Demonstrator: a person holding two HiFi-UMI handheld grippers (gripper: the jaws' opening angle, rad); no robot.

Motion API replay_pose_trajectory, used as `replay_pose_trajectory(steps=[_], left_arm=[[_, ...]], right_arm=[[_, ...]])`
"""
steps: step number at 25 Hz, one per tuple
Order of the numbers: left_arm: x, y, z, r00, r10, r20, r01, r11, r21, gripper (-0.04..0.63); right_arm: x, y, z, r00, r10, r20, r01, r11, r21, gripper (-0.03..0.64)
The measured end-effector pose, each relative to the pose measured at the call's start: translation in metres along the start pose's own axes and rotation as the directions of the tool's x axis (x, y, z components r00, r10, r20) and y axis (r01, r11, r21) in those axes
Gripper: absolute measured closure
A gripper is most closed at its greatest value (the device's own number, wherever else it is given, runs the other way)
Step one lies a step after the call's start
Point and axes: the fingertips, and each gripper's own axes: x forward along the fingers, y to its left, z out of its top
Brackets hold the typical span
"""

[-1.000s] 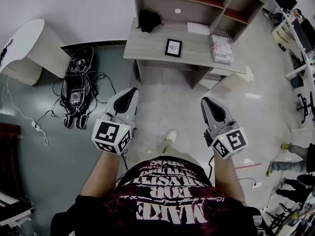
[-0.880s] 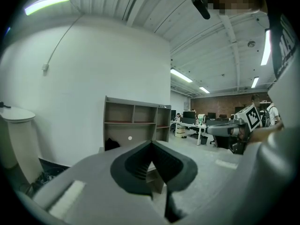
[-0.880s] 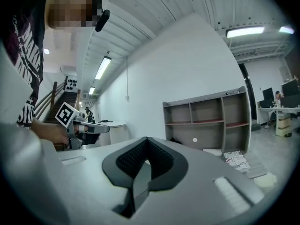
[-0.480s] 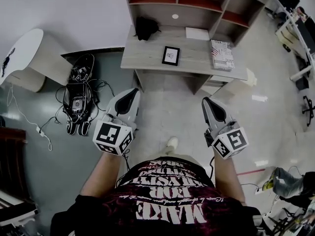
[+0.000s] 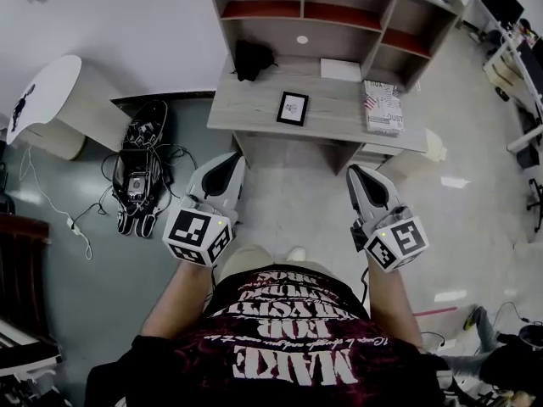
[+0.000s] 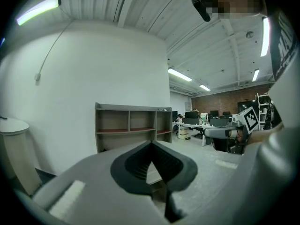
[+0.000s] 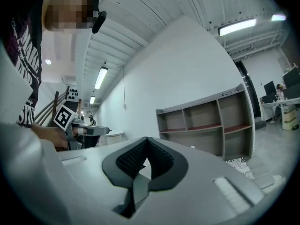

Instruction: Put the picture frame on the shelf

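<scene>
A small black picture frame (image 5: 293, 108) lies flat on the grey desk (image 5: 254, 113), below the open shelf unit (image 5: 339, 11) at its back. Both grippers are held out over the floor, well short of the desk, pointing at it. My left gripper (image 5: 231, 159) is shut with nothing in it. To its right, my right gripper (image 5: 357, 173) is also shut and holds nothing. In the left gripper view the jaws (image 6: 151, 144) meet in front of the shelf unit (image 6: 131, 130). The right gripper view shows its tips (image 7: 147, 139) together, the shelf unit (image 7: 211, 125) beyond.
On the desk are a black bag (image 5: 253, 56), a white sheet (image 5: 341, 47) and a printed magazine (image 5: 383, 107). A round white table (image 5: 51, 100) stands at the left. Black gear with cables (image 5: 136, 172) lies on the floor beside the desk. Office desks stand far right.
The desk and picture frame have drawn nearer and lower in the head view as the person walks toward them. Both grippers stay shut and keep their place before the body.
</scene>
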Motion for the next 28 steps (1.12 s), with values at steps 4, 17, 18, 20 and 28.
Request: replay_pose_trajectory(steps=[4,17,18,20,28], left_arm=[[0.003,0.006,0.002,1.000,0.020,-0.006,-0.020,1.000,0.002,0.595],[0.068,0.024,-0.013,0.999,-0.035,-0.021,0.035,0.999,-0.037,0.595],[0.077,0.024,-0.013,0.999,-0.045,-0.019,0.045,0.998,-0.039,0.595],[0.093,0.026,-0.011,0.998,-0.063,-0.019,0.062,0.997,-0.042,0.595],[0.148,0.048,0.003,0.996,-0.089,-0.025,0.089,0.996,-0.032,0.595]], right_arm=[[0.008,-0.007,-0.001,1.000,0.019,-0.011,-0.019,1.000,0.016,0.589],[0.047,-0.043,-0.015,0.997,0.010,-0.072,-0.008,1.000,0.030,0.589],[0.050,-0.048,-0.015,0.997,0.005,-0.075,-0.003,1.000,0.029,0.589],[0.058,-0.058,-0.013,0.997,-0.002,-0.077,0.005,0.999,0.035,0.589],[0.100,-0.094,-0.005,0.997,-0.011,-0.078,0.014,0.999,0.040,0.589]])
